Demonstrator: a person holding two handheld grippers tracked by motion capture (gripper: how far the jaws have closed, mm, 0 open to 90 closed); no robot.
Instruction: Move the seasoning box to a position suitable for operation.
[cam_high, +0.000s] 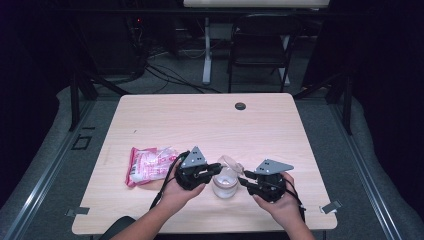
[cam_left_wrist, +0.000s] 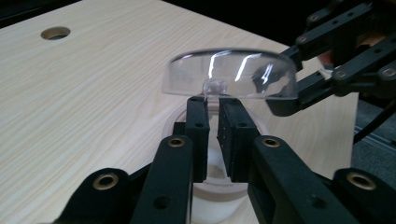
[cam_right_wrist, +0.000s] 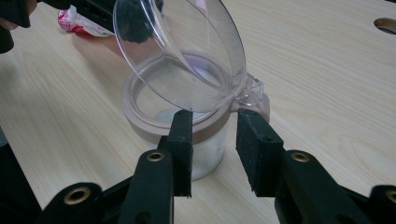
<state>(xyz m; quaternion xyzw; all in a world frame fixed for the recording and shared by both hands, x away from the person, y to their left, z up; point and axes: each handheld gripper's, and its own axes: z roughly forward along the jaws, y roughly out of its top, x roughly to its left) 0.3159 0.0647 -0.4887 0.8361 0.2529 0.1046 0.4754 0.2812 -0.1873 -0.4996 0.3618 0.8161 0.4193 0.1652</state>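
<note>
Jar (cam_high: 224, 185) of clear plastic with a pinkish rim stands on the wooden table (cam_high: 200, 125), between the two grippers. Its clear domed lid (cam_high: 231, 163) is swung up and tilted, hinged at the rim on the side toward the right gripper. Left gripper (cam_high: 216, 169), seen in the high view just left of the jar, reaches in over the rim; in the left gripper view its own jaws stand nearly together with a narrow gap, tips right under a small clear tab (cam_left_wrist: 214, 87) at the lid's edge. Whether the pads actually pinch that tab cannot be told. Right gripper (cam_high: 243, 178) sits just right of the jar, jaws apart; in the right gripper view the left pad is close against the jar's rim, the right pad off beside the hinge clip (cam_right_wrist: 251, 91), nothing clamped between them. In the left gripper view the right gripper's jaws reach the far edge of the lid. Pink-and-white packet (cam_high: 148, 165) lies flat, beyond the left gripper's outer side, apart from the jar.
</note>
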